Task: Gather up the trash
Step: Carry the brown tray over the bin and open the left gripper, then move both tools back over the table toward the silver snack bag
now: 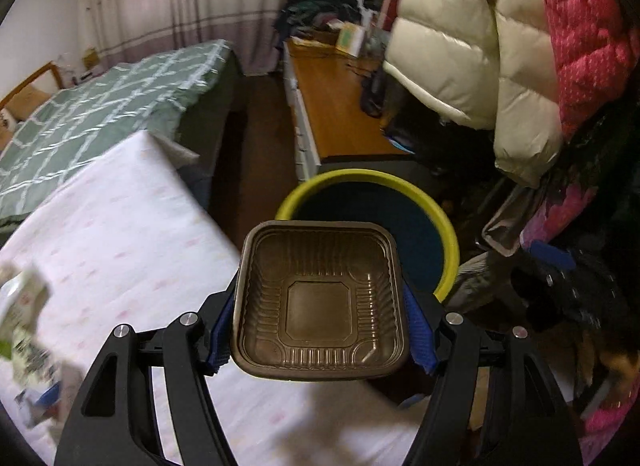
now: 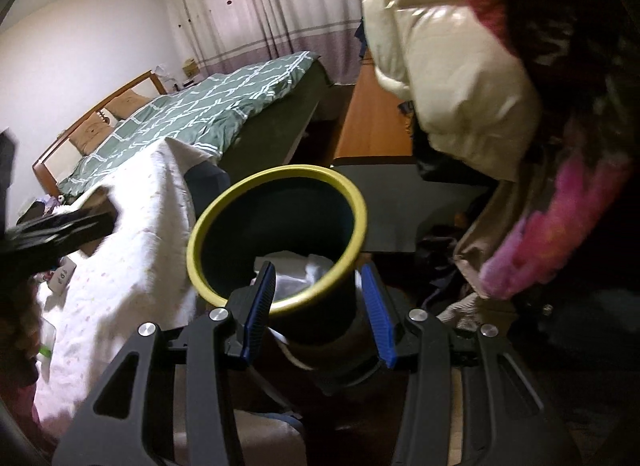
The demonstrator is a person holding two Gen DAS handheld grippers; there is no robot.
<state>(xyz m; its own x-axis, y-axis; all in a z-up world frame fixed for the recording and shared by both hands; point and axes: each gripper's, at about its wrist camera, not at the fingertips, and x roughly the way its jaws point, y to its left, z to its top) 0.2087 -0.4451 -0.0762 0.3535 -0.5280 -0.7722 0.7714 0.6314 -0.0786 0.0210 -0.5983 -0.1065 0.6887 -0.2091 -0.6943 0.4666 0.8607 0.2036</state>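
while clamped between fingers (image 1: 224,330), tray (image 1: 320,302) overhangs bin (image 1: 448,234).

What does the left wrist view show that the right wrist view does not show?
Only the left wrist view shows the left gripper shut on a brown plastic tray and a carton on the white cloth. Only the right wrist view shows the right gripper astride the bin wall, and white trash inside. Both show the yellow-rimmed bin, the bed and the jackets.
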